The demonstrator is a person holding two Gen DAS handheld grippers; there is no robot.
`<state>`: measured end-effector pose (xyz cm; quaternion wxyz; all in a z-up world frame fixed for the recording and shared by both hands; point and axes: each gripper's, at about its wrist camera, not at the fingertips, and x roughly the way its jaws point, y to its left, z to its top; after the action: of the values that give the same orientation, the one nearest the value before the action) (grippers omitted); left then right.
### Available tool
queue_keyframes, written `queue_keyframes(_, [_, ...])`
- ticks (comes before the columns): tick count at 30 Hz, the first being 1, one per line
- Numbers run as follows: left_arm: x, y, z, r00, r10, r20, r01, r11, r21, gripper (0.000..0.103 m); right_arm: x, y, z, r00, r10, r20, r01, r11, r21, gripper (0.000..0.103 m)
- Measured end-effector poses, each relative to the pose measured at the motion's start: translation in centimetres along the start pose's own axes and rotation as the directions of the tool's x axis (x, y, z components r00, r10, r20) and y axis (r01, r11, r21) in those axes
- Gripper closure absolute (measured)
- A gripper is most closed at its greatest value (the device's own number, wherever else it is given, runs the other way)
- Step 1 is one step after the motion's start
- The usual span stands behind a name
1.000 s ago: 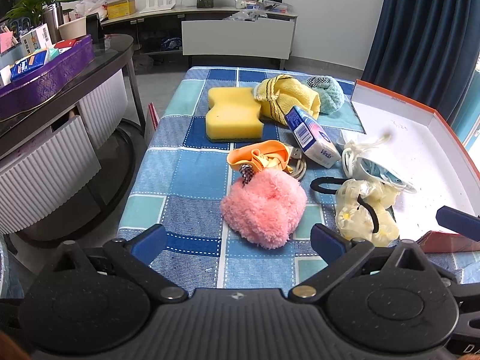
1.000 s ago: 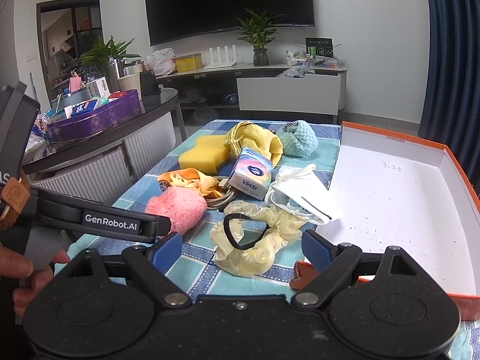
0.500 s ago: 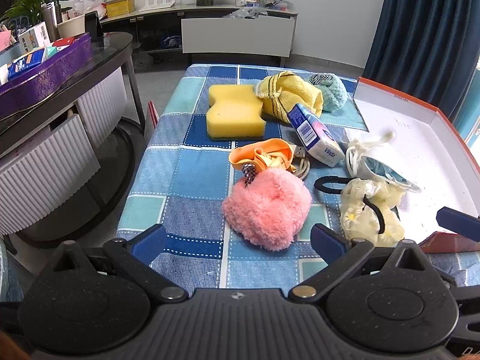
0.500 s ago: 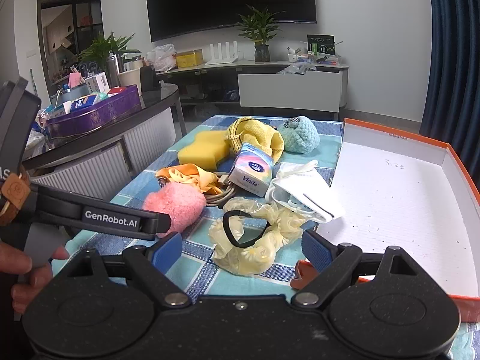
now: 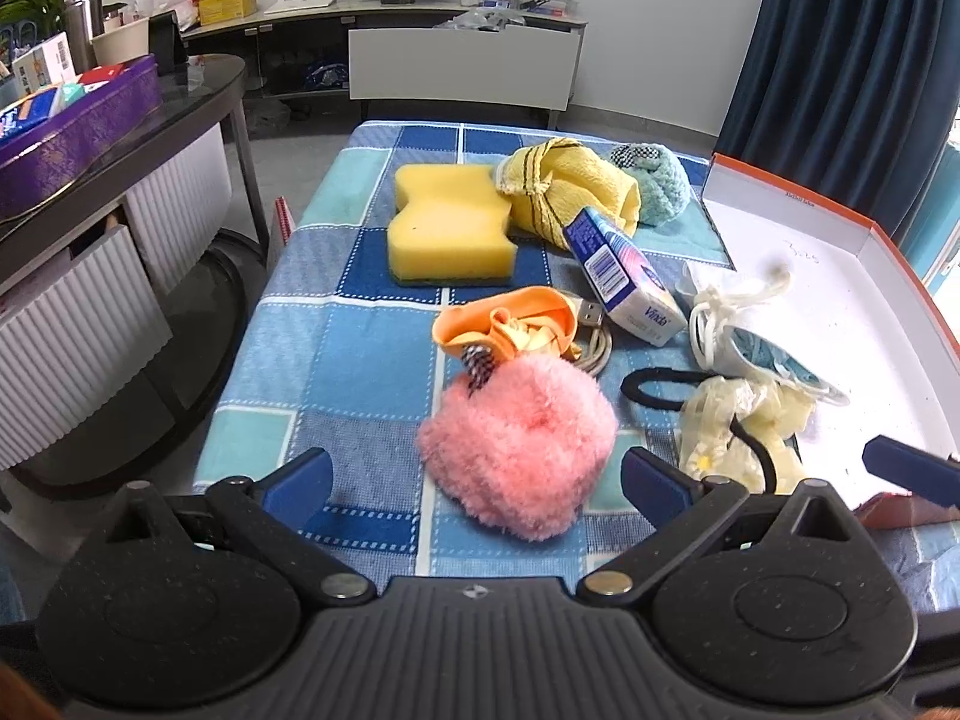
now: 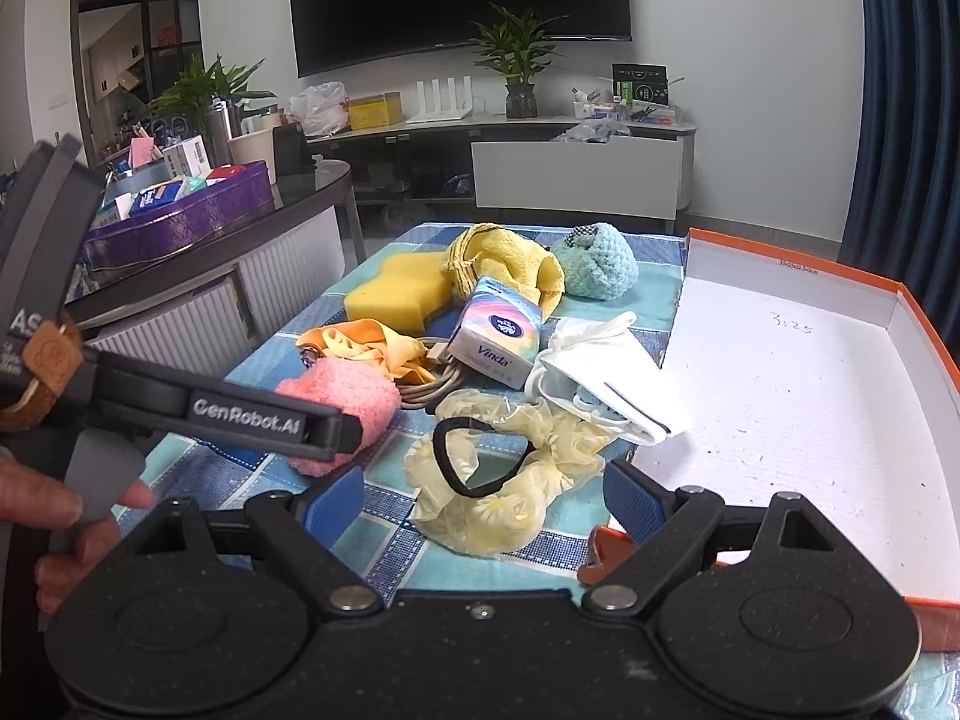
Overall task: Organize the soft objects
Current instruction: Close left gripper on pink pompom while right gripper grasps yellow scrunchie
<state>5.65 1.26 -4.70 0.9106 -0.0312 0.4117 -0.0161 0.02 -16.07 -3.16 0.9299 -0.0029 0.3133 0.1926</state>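
Both tongs are released and hold nothing: the left gripper (image 5: 477, 477) faces the fluffy pink puff (image 5: 519, 447), the right gripper (image 6: 483, 495) the crinkly pale-yellow scrunchie (image 6: 510, 480). The risk is snagging — the black hair tie (image 6: 474, 450) lies looped over it, beside the empty orange-rimmed box (image 6: 888, 300).

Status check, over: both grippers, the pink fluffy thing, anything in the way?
Left gripper open, right gripper open, both empty. Fluffy pink pompom on checked cloth between left fingers. Pale yellow scrunchie before right gripper. Orange-rimmed white box empty.
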Motion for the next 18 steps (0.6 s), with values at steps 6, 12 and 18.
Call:
queue_keyframes(6, [1.7,0.2,0.5,0.999,-0.051,-0.005,0.051,0.998,-0.024,0.01,0.7,0.1,0.0,1.0,0.001,-0.006,-0.001,1.0,-0.013,0.001])
queue_keyframes(12, [1.5,0.4,0.0,0.995,-0.1,0.024,0.1,0.995,-0.019,0.04,1.6,-0.1,0.1,1.0,0.005,-0.005,-0.005,1.0,-0.007,0.002])
queue_keyframes(18, [0.1,1.0,-0.6,0.992,-0.12,0.041,0.12,0.993,-0.015,0.042,2.5,0.3,0.4,1.0,0.012,0.007,-0.011,0.999,-0.048,0.014])
